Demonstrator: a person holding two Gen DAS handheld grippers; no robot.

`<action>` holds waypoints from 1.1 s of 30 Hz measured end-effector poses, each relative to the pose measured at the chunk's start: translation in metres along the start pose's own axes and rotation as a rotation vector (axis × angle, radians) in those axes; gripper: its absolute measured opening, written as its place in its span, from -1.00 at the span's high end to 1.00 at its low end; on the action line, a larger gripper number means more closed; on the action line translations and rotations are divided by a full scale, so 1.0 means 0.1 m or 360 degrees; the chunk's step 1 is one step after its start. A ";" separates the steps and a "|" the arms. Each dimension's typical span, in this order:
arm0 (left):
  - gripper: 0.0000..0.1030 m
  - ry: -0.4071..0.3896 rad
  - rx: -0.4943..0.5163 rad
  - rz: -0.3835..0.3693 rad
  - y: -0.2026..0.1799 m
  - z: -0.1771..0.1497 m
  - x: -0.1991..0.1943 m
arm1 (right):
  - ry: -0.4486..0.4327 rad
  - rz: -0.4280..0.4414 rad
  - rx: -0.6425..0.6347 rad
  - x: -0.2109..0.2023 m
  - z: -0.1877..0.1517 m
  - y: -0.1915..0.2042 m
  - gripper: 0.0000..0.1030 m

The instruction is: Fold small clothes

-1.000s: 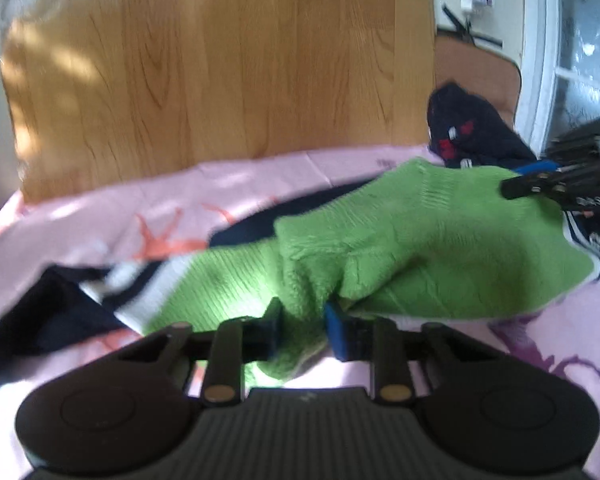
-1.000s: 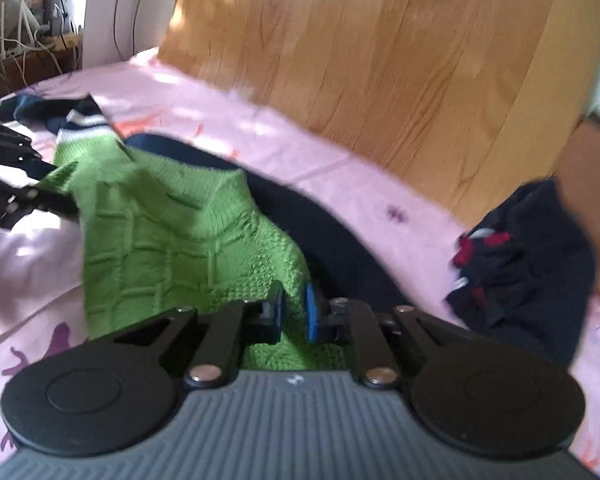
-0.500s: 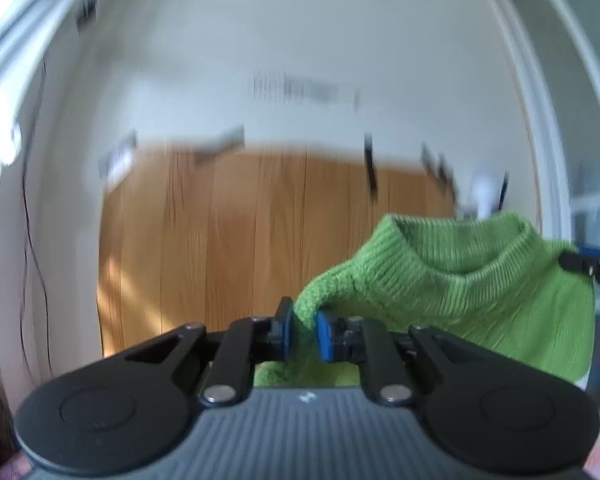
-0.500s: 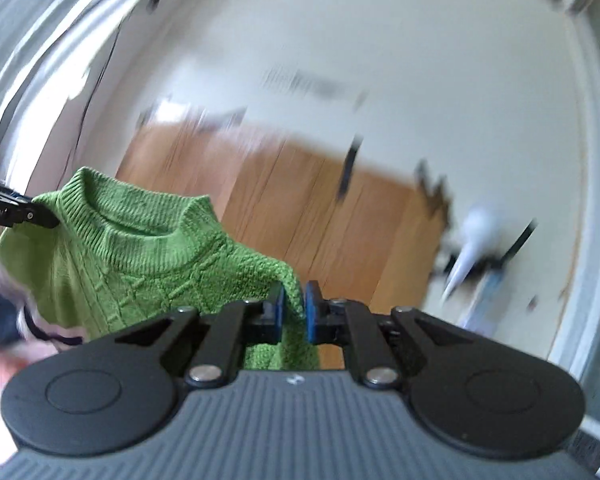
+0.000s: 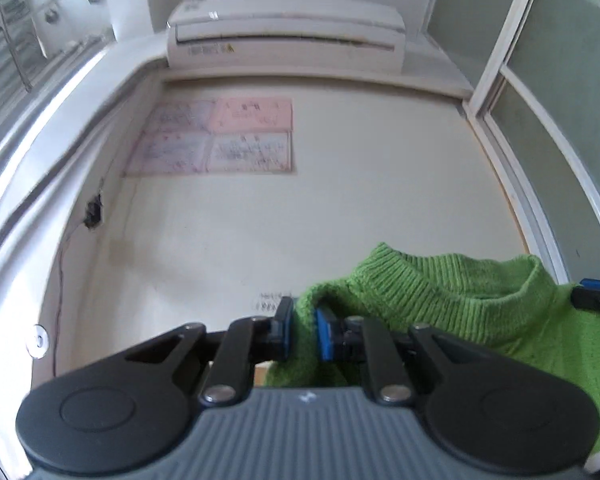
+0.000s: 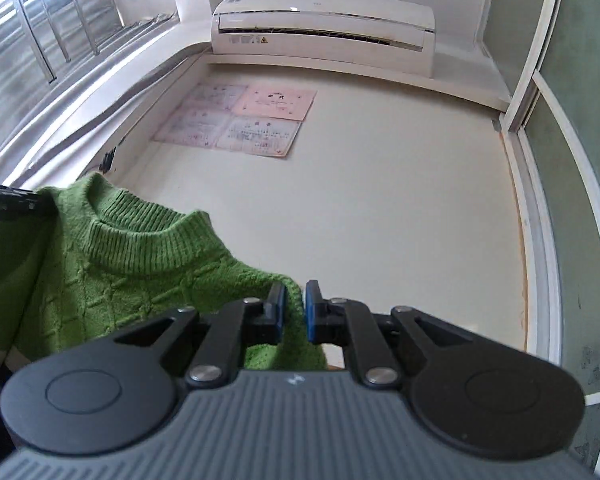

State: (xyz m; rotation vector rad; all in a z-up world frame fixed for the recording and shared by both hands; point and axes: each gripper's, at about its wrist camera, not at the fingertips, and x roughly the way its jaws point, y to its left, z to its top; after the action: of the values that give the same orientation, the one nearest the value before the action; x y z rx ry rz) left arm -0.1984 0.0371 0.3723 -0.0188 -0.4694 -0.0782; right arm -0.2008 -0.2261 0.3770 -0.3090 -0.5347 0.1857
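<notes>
Green knit: a small ribbed-neck sweater (image 5: 452, 300) is held up in the lower right of the left view and the lower left of the right view.
Left gripper (image 5: 302, 330): clenched on one shoulder of the sweater.
Right gripper (image 6: 294, 314): clenched on the other shoulder.
Handling: judged soft, light and limp; sagging between the holds is to be expected, and slipping seems unlikely on such a rough knit.
Best hold: the shoulder seams, as now.
Containers: none are seen.
Background: an air conditioner (image 6: 324, 26) is mounted high.
</notes>
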 end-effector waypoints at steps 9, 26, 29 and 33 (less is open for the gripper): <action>0.57 0.0587 0.0085 0.0107 0.08 -1.31 0.97 | 0.0454 0.0051 0.0140 0.54 -0.96 0.19 0.74; -0.76 0.1912 -0.0166 0.0010 0.64 -3.94 0.08 | 0.1784 0.0073 0.0667 -0.15 -3.70 0.00 -0.26; -0.76 0.1959 -0.0212 -0.0073 0.62 -3.94 -0.11 | 0.1862 0.0120 0.0693 -0.47 -3.68 0.09 -0.43; 0.29 0.1923 -0.0059 -0.0083 0.37 -3.93 -0.25 | 0.1827 0.0190 0.0449 -0.72 -3.64 0.41 0.29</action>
State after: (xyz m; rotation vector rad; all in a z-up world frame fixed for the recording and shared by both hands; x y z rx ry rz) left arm -0.0406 0.0621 0.0102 0.0065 0.7393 -0.1330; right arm -0.0737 -0.2935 0.0320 -0.1302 0.6444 0.1670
